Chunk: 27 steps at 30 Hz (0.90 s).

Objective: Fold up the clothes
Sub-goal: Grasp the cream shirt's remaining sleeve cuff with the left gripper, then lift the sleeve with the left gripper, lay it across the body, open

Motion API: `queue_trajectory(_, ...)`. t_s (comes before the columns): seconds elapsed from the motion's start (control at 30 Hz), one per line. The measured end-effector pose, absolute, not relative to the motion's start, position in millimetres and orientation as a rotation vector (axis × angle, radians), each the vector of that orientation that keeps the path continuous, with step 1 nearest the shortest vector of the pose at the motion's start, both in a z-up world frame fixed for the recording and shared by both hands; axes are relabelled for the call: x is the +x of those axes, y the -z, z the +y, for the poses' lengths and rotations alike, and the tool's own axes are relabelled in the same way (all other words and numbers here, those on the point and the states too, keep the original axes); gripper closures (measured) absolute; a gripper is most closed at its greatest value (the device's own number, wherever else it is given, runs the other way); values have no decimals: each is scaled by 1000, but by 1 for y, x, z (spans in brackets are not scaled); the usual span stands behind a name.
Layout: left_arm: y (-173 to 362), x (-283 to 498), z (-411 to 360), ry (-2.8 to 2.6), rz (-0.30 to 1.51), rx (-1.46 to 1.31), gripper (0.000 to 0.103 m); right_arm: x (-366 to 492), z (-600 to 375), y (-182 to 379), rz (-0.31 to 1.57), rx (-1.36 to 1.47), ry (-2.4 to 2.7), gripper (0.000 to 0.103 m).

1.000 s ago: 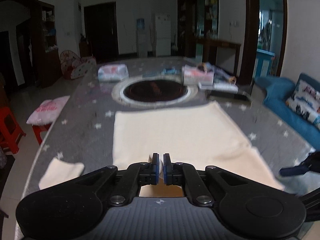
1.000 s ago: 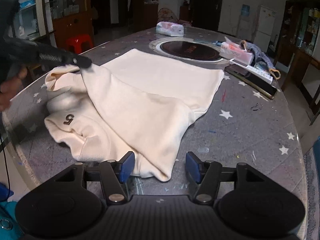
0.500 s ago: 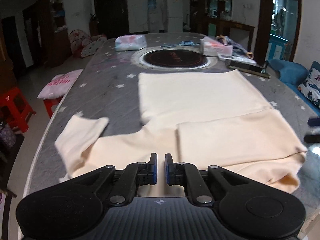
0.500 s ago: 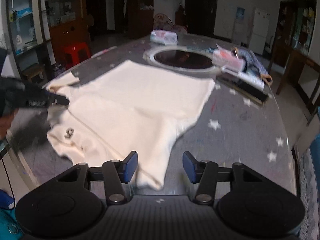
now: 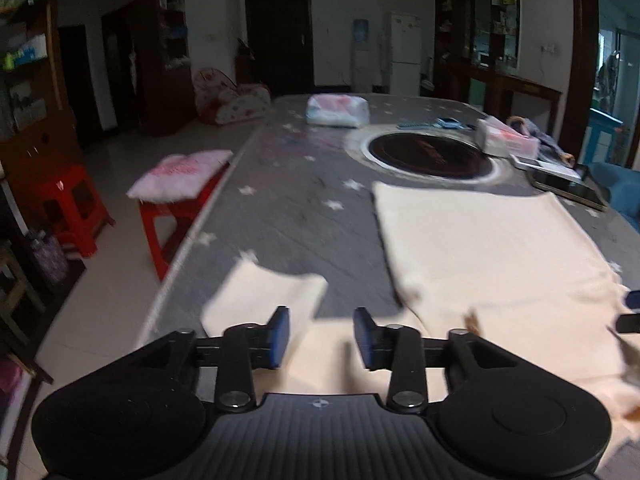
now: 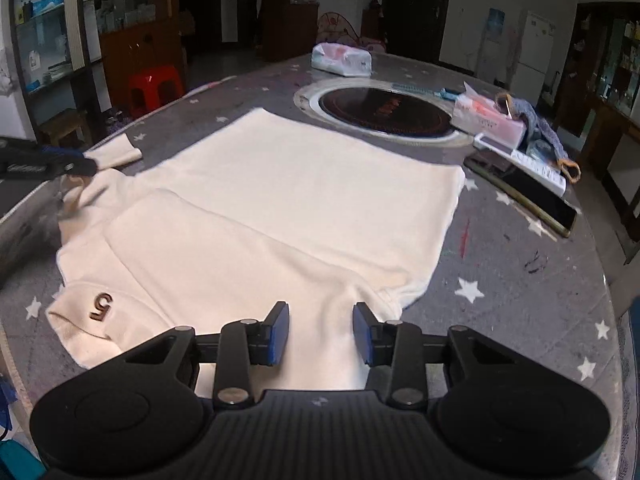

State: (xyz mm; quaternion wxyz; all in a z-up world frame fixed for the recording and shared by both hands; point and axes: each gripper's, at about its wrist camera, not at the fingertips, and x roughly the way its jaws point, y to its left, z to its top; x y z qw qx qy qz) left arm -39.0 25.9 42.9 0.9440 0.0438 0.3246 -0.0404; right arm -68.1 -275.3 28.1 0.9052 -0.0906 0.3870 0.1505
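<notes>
1. A cream shirt (image 6: 288,208) lies spread on the grey table (image 6: 520,280), one side folded over.
2. The left gripper (image 5: 321,334) has just been opening; it stands released above a sleeve (image 5: 260,300).
3. The right gripper (image 6: 321,332) has just been closing, its pads not yet pressing the cloth between them.

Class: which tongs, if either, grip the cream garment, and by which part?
Neither. The left tongs and right tongs stand open over the cream garment, pads not pressing.

Left-wrist view motion-blurred — sweater (image 5: 496,248) cut off at right edge, near hem behind claw (image 5: 321,338).
</notes>
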Motion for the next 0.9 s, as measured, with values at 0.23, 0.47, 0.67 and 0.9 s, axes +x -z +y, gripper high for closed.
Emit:
queue_trajectory(0.23, -18, -1, 23, 29, 725, 138, 54, -65, -272, -22, 815, -186, -315, 66)
queue_trajectory(0.47, -26, 5, 40, 49, 707, 53, 95, -68, -272, -27, 808, -184, -325, 62)
queue_trajectory(0.67, -72, -11, 36, 111, 606, -6, 97, -76, -275, -37, 776, -164, -328, 62)
queue_trajectory(0.9, -121, -43, -2, 250, 472, 13, 93, -89, -282, -55, 725, -124, -323, 62)
